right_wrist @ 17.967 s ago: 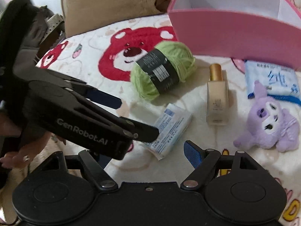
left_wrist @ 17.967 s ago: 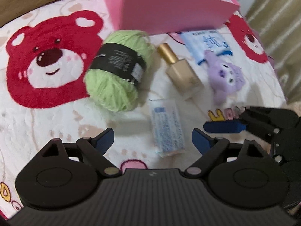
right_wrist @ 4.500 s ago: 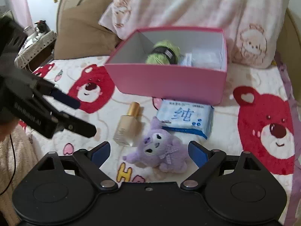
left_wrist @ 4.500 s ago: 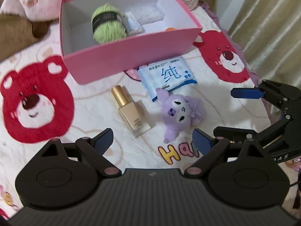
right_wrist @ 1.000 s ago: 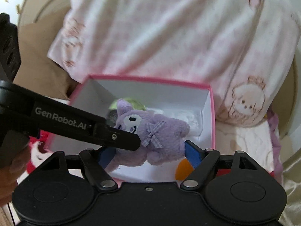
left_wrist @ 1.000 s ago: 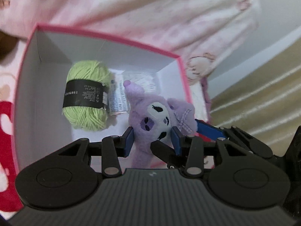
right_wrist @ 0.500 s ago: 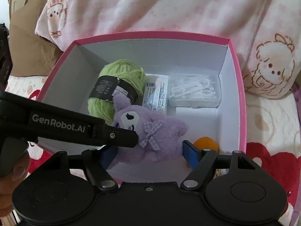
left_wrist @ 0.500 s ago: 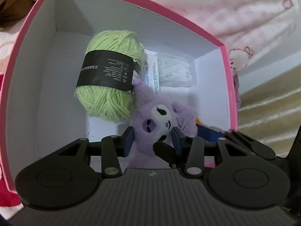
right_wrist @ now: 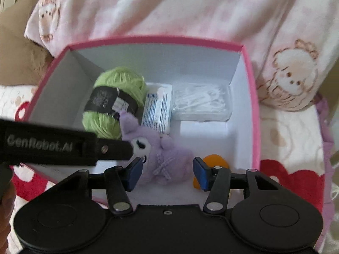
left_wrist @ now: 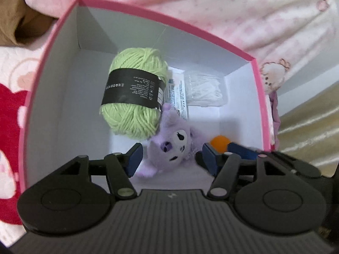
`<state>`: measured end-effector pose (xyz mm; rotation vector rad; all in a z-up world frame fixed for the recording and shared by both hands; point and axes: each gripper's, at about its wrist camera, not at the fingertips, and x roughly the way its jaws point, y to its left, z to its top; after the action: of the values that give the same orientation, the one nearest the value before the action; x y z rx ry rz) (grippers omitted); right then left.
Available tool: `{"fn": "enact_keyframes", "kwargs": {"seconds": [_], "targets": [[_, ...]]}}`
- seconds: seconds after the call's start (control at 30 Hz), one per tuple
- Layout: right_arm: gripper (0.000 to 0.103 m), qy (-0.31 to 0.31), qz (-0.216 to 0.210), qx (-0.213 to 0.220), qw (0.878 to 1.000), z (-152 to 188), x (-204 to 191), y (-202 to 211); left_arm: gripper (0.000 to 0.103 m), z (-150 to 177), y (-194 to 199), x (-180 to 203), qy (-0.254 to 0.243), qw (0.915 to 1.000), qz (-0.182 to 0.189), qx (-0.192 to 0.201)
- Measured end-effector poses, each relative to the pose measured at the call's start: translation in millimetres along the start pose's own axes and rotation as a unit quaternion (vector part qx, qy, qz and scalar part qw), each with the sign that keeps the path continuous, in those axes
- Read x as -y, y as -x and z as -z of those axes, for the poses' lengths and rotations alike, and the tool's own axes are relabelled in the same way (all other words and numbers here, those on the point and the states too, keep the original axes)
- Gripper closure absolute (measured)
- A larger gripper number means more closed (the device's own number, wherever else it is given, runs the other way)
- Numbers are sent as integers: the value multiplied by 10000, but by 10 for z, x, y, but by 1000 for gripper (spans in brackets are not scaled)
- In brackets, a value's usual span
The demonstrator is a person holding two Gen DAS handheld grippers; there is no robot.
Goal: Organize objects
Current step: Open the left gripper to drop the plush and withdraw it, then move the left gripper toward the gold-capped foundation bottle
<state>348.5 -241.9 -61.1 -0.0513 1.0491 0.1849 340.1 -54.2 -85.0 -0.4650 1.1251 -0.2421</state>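
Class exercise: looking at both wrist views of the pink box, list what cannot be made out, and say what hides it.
- Orange object: both views, mostly behind the gripper fingers; identity unclear.
- Purple plush toy: right wrist view, part of its face behind the left gripper's finger.
- Yarn label text: too small, blurred.

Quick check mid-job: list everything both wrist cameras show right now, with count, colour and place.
box: one, pink outside, white inside, on the bear blanket.
yarn ball: one, green with black band, inside box, left.
plush toy: one, purple, box floor, against the yarn.
small packet: one, white-blue, between yarn and clear case.
clear case: one, white sticks inside, back right.
orange item: one, near right corner, partly hidden.
blanket: white with red bears.
pillow: pink-white, behind box.
left tongs: just opening, pads off the plush.
right tongs: just closing around it; contact unclear.
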Motion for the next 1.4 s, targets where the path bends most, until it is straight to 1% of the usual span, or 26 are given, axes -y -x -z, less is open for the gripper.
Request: {"fn": "enact_keyframes", "kwargs": {"seconds": [0.13, 0.27, 0.37, 0.5, 0.57, 0.63, 0.7, 0.77, 0.83, 0.93, 1.03, 1.1, 1.23, 1.27, 1.3, 1.33, 1.4], "targets": [[44, -56, -12, 233, 9997, 43, 8, 324, 42, 98, 321, 74, -371, 9989, -177, 226], [42, 61, -169, 564, 9982, 147, -16, 748, 41, 203, 686, 149, -741, 9966, -205, 308], [41, 89, -251, 771, 9967, 251, -29, 1080, 40, 300, 983, 195, -895, 9955, -162, 251], [38, 126, -407, 995, 9941, 399, -61, 1493, 35, 442, 1326, 274, -999, 9948, -150, 155], [36, 134, -511, 1111, 9924, 485, -78, 1676, 35, 509, 1424, 319, -1034, 9944, -218, 24], [34, 103, -623, 1213, 9906, 577, -90, 1833, 35, 580, 1514, 349, -1082, 9940, -158, -73], [33, 107, -730, 1288, 9889, 671, -119, 1964, 35, 647, 1614, 360, -1161, 9932, -76, -70], [33, 144, -805, 1356, 9874, 771, -158, 2072, 35, 718, 1715, 354, -1164, 9931, -130, 37], [32, 215, -877, 1409, 9859, 872, -201, 2158, 34, 796, 1815, 313, -1086, 9937, -189, 222], [30, 245, -928, 1454, 9847, 1026, -260, 2238, 33, 917, 1887, 234, -1025, 9943, -67, 279], [28, 324, -953, 1448, 9843, 1191, -333, 2258, 32, 1051, 1905, 164, -1045, 9942, -33, 255], [25, 425, -920, 1426, 9846, 1314, -395, 2249, 32, 1136, 1898, 126, -1088, 9938, -34, 229], [24, 573, -881, 1390, 9847, 1508, -500, 2181, 30, 1294, 1841, 49, -1215, 9924, -73, 201], [23, 607, -908, 1379, 9844, 1545, -527, 2149, 30, 1323, 1814, 34, -1257, 9918, -119, 181], [18, 620, -913, 1374, 9843, 1574, -557, 2117, 30, 1352, 1784, 13, -1262, 9917, -170, 158], [15, 636, -900, 1363, 9845, 1594, -585, 2075, 30, 1373, 1749, -8, -1258, 9918, -195, 125], [15, 711, -728, 1291, 9864, 1607, -653, 1958, 30, 1393, 1668, -59, -1254, 9918, -240, 34]]}}
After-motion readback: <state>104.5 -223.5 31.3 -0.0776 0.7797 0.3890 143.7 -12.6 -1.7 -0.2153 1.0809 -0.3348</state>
